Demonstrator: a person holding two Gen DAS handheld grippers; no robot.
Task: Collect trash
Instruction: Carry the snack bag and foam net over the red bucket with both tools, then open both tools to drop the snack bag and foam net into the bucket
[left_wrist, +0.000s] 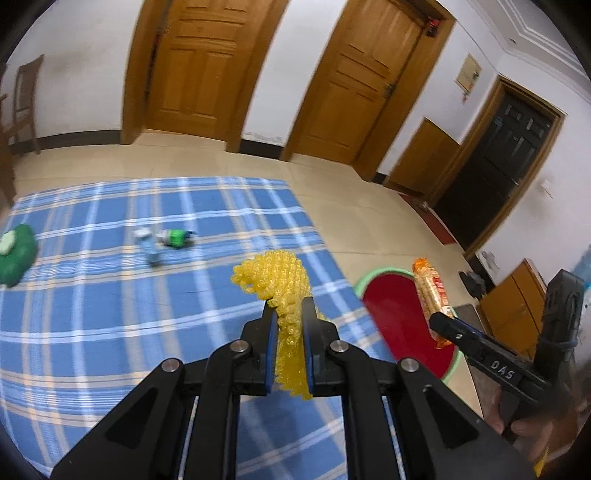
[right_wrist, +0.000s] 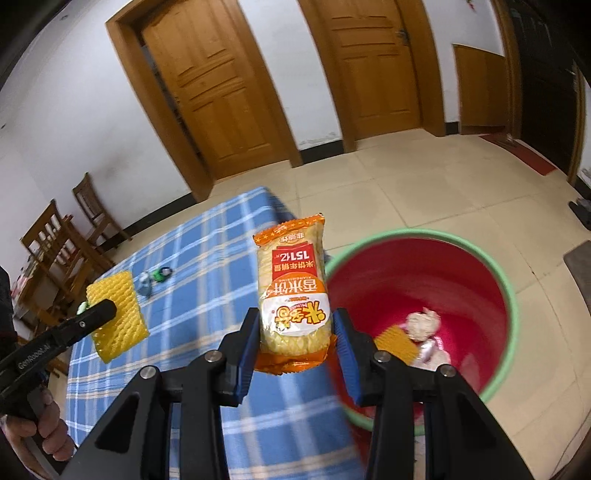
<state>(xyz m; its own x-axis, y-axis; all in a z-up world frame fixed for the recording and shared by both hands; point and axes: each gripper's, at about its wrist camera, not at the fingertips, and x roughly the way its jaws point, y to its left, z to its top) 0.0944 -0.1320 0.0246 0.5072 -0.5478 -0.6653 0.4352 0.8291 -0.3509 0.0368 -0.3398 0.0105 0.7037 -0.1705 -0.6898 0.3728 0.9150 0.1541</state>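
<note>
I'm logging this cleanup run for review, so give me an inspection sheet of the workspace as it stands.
Surface: blue checked cloth covers the table.
Job's things: yellow foam net and orange snack packet, both held above the table; red bin with a green rim beside the table, holding a crumpled white wad and an orange scrap.
Clutter: small green and blue wrappers and a green item lie on the cloth.
Grippers: left tool shut on the foam net; right tool shut on the snack packet.
Cables: nothing seen.
Surroundings: wooden doors, wooden chairs, tiled floor.
</note>
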